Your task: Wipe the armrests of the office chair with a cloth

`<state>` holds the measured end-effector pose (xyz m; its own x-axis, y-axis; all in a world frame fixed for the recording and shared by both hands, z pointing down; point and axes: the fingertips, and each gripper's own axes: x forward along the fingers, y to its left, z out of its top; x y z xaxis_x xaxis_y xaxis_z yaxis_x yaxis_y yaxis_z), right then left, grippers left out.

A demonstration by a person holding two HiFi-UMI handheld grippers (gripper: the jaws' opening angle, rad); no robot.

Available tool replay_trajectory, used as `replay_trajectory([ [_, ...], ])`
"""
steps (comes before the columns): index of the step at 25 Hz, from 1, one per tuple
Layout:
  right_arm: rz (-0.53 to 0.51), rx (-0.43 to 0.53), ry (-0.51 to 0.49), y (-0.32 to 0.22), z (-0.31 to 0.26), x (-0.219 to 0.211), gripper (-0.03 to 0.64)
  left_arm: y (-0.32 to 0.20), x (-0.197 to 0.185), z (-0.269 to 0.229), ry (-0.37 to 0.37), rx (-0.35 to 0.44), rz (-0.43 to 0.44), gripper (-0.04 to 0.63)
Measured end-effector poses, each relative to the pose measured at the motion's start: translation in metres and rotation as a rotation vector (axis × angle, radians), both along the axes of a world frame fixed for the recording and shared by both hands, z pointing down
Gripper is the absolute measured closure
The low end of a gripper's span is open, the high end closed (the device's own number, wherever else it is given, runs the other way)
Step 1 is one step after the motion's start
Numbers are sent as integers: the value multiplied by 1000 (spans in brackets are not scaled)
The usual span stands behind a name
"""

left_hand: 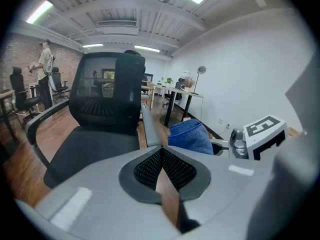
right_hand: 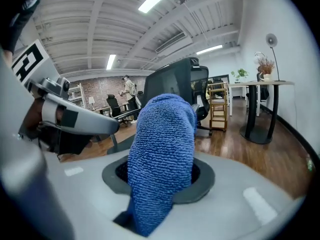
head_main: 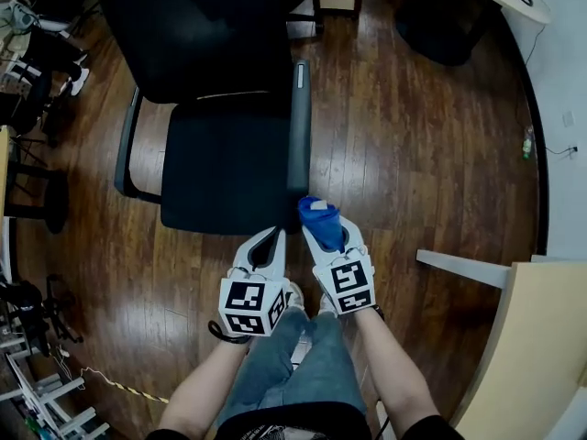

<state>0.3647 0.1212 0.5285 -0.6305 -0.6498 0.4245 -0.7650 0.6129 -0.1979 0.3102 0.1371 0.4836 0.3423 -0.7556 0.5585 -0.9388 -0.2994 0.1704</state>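
While right gripper [head_main: 325,232] clamps cloth [right_hand: 160,149], left [left_hand: 161,149] closed

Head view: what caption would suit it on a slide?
The right gripper holds a blue cloth near an armrest of the office chair; the left gripper is shut, empty.

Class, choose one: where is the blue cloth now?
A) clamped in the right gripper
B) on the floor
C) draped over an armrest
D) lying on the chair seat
A: the blue cloth sits pinched between the jaws of the right gripper.
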Motion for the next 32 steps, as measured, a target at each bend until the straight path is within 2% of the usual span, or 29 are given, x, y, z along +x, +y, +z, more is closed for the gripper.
replay_trajectory([
  [6, -14, 27, 4, -5, -32, -33, 480, -7, -30, -28, 10, 40, -19, 591],
  [10, 12, 16, 8, -12, -36, -60, 480, -17, -54, -34, 22, 44, 6, 591],
  [23, 277, -30, -3, -86, -43, -113, 480, -95, -108, -41, 99, 50, 208, 591],
  [28, 377, -24, -30, -130, -57, -126, 480, -123, -130, -51, 125, 63, 245, 591],
  [32, 437, -27, -37, -166, -54, -130, 480, -143, -149, -56, 141, 67, 228, 591],
])
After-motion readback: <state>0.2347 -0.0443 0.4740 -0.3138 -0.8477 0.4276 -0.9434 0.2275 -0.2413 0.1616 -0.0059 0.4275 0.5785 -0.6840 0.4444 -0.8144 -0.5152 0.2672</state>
